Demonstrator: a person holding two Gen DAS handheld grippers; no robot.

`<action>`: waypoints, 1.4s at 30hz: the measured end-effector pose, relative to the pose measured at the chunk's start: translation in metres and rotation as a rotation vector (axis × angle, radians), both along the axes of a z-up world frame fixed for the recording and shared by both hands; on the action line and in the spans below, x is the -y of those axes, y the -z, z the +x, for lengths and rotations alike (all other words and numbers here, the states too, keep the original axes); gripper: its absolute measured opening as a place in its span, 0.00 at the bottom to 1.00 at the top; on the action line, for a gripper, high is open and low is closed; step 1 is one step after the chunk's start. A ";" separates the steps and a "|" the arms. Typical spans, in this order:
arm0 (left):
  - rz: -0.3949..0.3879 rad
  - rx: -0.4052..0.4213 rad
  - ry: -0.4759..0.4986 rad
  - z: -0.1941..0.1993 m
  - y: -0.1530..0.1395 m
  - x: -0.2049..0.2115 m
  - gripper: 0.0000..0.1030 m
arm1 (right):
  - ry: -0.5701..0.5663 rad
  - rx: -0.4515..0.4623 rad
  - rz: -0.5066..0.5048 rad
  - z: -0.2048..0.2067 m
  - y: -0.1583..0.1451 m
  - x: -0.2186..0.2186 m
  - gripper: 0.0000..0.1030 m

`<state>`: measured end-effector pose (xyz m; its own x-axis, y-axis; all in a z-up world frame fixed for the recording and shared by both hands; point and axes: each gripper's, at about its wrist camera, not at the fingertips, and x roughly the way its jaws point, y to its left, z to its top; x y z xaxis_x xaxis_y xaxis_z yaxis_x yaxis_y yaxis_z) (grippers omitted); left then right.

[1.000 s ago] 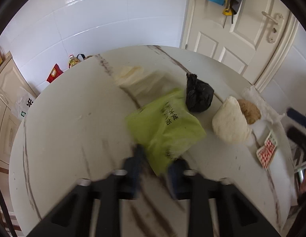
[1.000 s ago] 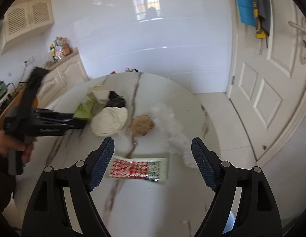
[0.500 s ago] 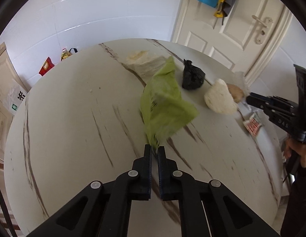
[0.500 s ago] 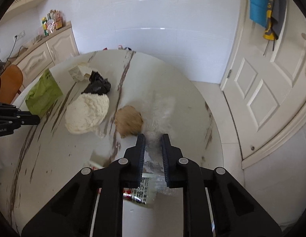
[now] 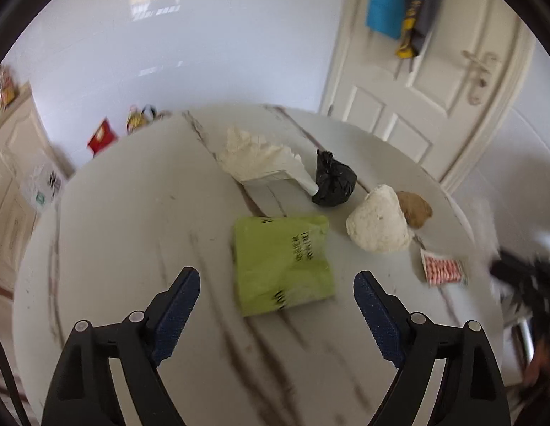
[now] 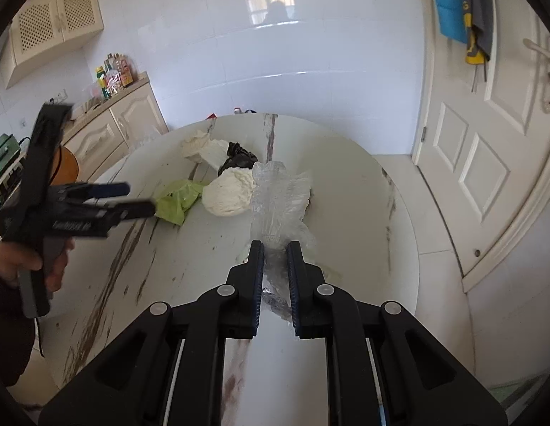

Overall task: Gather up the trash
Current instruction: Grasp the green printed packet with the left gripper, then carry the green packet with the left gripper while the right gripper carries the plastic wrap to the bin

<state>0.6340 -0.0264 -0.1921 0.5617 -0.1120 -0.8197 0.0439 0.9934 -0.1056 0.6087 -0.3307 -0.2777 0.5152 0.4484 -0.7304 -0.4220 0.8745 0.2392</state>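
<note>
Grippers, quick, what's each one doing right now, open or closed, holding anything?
Left gripper: open, holding nothing, over the green bag on the table.
Right gripper: closed on the clear plastic bag.

The left gripper (image 5: 276,284), clamped on a corner of the green bag (image 5: 282,262) half a second ago and lifting it, now has its jaws spread wide, and the bag lies flat on the table (image 5: 133,220) at its 12 o'clock. The right gripper (image 6: 275,248), wide open a second ago, is now closed on the clear plastic bag (image 6: 279,191), which is raised off the table and stands up toward 12 o'clock, covering the brown lump.
</note>
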 end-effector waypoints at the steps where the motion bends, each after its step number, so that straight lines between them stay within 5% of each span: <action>1: 0.009 -0.010 0.005 0.005 0.002 0.006 0.83 | 0.005 -0.003 0.008 -0.003 0.001 0.001 0.13; 2: 0.039 -0.019 0.004 0.011 0.006 0.012 0.82 | 0.005 -0.013 0.018 -0.005 0.002 0.002 0.13; 5: 0.054 -0.079 0.000 0.022 0.017 0.022 0.58 | 0.012 -0.025 0.033 -0.010 0.006 0.005 0.13; 8: 0.064 -0.049 0.002 0.021 0.013 0.028 0.43 | 0.015 -0.031 0.054 -0.013 0.007 0.009 0.13; 9: 0.057 -0.041 0.008 0.019 0.012 0.028 0.21 | 0.016 -0.029 0.056 -0.014 0.007 0.010 0.13; 10: 0.051 -0.037 0.007 0.015 0.009 0.026 0.18 | 0.016 -0.028 0.058 -0.014 0.006 0.011 0.13; 15: -0.002 -0.020 0.016 -0.004 0.004 0.019 0.13 | 0.015 -0.025 0.085 -0.022 0.004 0.014 0.13; 23: -0.069 0.095 0.073 -0.078 -0.047 0.036 0.13 | 0.026 -0.001 0.141 -0.054 -0.007 0.033 0.13; 33: -0.057 0.116 0.344 -0.133 -0.068 0.185 0.13 | 0.160 0.045 0.164 -0.107 -0.022 0.117 0.13; 42: -0.010 0.013 0.533 -0.128 -0.010 0.311 0.13 | 0.357 -0.040 0.154 -0.141 0.023 0.223 0.13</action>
